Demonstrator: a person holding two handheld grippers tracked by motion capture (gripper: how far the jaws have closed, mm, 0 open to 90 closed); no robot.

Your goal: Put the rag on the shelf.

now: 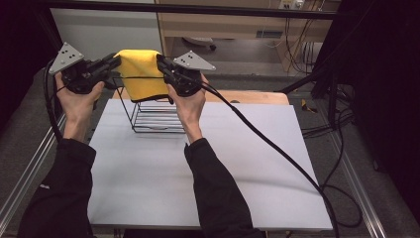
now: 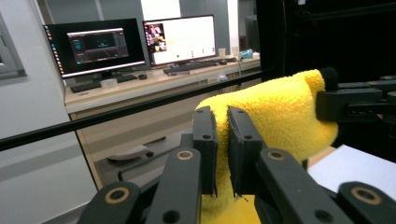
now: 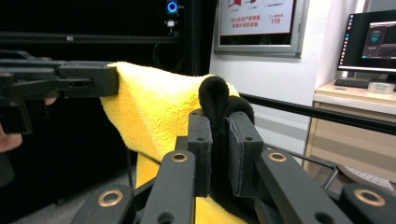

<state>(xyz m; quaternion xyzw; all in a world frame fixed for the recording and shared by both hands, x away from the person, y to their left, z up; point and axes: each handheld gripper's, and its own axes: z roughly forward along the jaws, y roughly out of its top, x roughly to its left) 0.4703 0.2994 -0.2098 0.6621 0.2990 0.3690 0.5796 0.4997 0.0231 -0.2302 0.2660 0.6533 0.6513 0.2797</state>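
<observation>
Cloth [image 1: 141, 73], yellow, hangs stretched between both tools above the wire rack [image 1: 153, 116]. Left tool [image 1: 115, 63] is clamped on one corner, right tool [image 1: 161, 63] on the opposite, black-edged corner.

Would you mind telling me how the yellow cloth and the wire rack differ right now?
The yellow cloth is soft, solid and bright; the wire rack is stiff, open black wire. The cloth hangs in the air, pinched at its top corners by the left gripper and right gripper; the rack stands on the table. Both sit at the table's far side.
</observation>
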